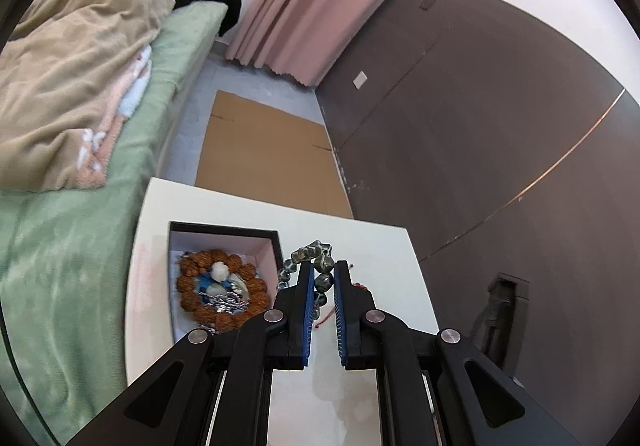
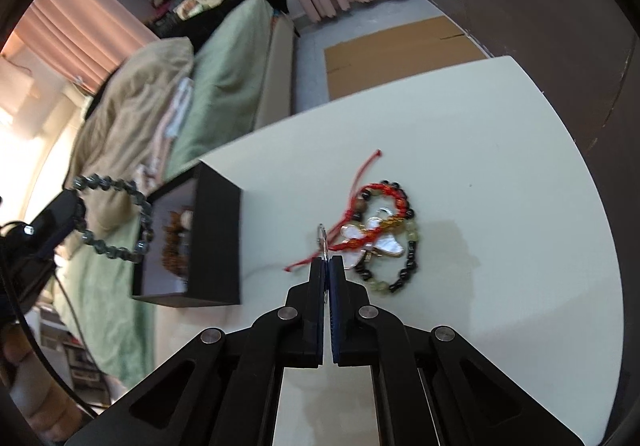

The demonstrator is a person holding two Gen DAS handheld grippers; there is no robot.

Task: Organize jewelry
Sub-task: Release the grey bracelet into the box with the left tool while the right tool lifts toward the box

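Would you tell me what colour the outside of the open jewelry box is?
Black outside, pale pinkish-white inside; the right wrist view shows it best.

Grey-green stone bead bracelet [image 2: 114, 218]: I see it hanging in the air as an open loop, just left of the box.
Black open-topped jewelry box [image 2: 218, 234]: on the counter; a brown knobbly seed-bead bracelet [image 1: 218, 292] lies inside.
Red cord bracelet, dark-and-pale-green bead bracelet, white shell pendant [image 2: 380, 240]: tangled together on the counter.

Glossy grey-green stone bead bracelet [image 1: 316, 266], matt black box [image 2: 218, 238], smooth matt white table [image 2: 500, 166].
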